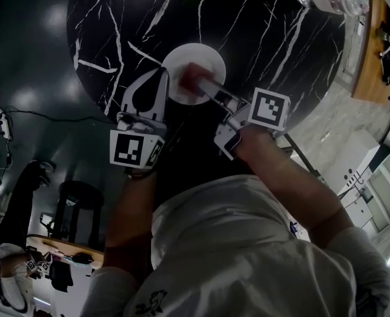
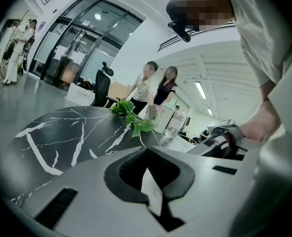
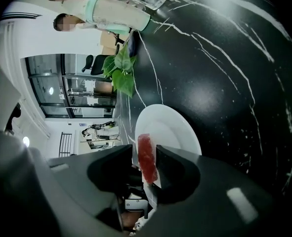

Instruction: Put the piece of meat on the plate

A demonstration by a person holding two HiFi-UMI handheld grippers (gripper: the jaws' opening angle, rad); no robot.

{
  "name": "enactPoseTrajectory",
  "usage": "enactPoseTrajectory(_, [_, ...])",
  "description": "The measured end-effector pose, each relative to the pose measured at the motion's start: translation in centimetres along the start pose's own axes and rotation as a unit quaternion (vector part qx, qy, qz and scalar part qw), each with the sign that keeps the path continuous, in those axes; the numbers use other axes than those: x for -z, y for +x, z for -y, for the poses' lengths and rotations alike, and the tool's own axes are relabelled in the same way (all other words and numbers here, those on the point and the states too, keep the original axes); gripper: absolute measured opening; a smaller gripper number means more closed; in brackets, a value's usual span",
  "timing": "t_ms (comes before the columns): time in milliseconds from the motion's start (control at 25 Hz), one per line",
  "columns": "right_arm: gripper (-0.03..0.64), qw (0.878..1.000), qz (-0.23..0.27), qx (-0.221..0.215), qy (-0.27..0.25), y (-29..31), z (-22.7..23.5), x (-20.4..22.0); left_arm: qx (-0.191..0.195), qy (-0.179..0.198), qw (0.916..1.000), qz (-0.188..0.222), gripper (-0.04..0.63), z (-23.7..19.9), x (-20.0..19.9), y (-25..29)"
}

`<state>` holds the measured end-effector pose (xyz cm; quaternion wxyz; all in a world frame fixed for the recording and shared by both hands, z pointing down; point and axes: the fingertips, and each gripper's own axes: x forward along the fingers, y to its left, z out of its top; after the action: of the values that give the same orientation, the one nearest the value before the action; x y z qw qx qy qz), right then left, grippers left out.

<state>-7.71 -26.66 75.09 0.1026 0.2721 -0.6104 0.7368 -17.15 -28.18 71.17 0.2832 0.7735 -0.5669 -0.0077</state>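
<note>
R gripper (image 3: 145, 149): jaws apart, no clamp; over Plate's near rim.
Meat (image 3: 146, 161): red strip, upright betw. R gripper's jaws, against one jaw, gap to the other; above Plate's near edge, contact w/ Plate unclear.
Plate (image 3: 178, 130): white, round, on black marbled counter (image 3: 225, 83).
L gripper (image 1: 162, 72): jaws together, empty; tip just beside Plate's left rim in head view.
Leaves (image 3: 121, 75): green sprig, well beyond Plate's far side.
</note>
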Motion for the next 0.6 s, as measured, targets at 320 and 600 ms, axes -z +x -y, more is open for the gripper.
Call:
enactPoseTrajectory(320, [0.130,1.000,0.007,0.016,0.008,-0.9,0.0,-0.1,0.004,0.002,1.0000,0.001,0.005,0.3,-0.7,-0.5])
enactPoseTrajectory(600, [0.133,1.000,0.009,0.025,0.011,-2.0,-0.2,0.2,0.009,0.001,1.0000,-0.001,0.005,1.4,-1.3,-1.4])
